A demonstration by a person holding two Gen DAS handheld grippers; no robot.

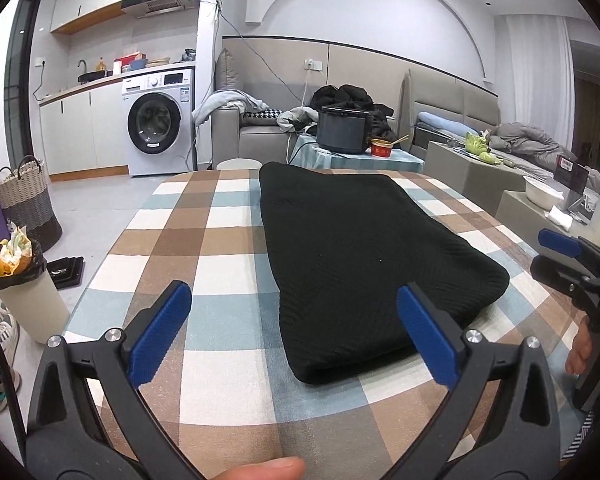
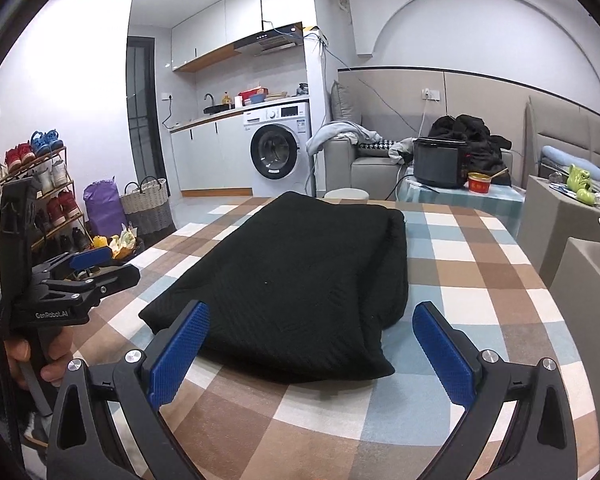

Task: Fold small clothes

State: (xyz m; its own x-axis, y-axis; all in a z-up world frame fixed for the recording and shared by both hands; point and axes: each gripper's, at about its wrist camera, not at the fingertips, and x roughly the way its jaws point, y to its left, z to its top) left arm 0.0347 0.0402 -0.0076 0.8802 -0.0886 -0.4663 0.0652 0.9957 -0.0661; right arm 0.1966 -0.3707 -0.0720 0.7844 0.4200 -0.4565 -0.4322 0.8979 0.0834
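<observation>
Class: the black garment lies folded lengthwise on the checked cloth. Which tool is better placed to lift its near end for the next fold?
Probably the right tool: open, with the black garment's near edge directly between its pads. The left tool sits off toward one corner.

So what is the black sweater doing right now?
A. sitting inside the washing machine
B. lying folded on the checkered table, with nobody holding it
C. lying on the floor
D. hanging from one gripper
B: the black sweater lies folded flat on the checkered table, and both the left gripper and the right gripper are open with nothing between their blue pads.
</observation>
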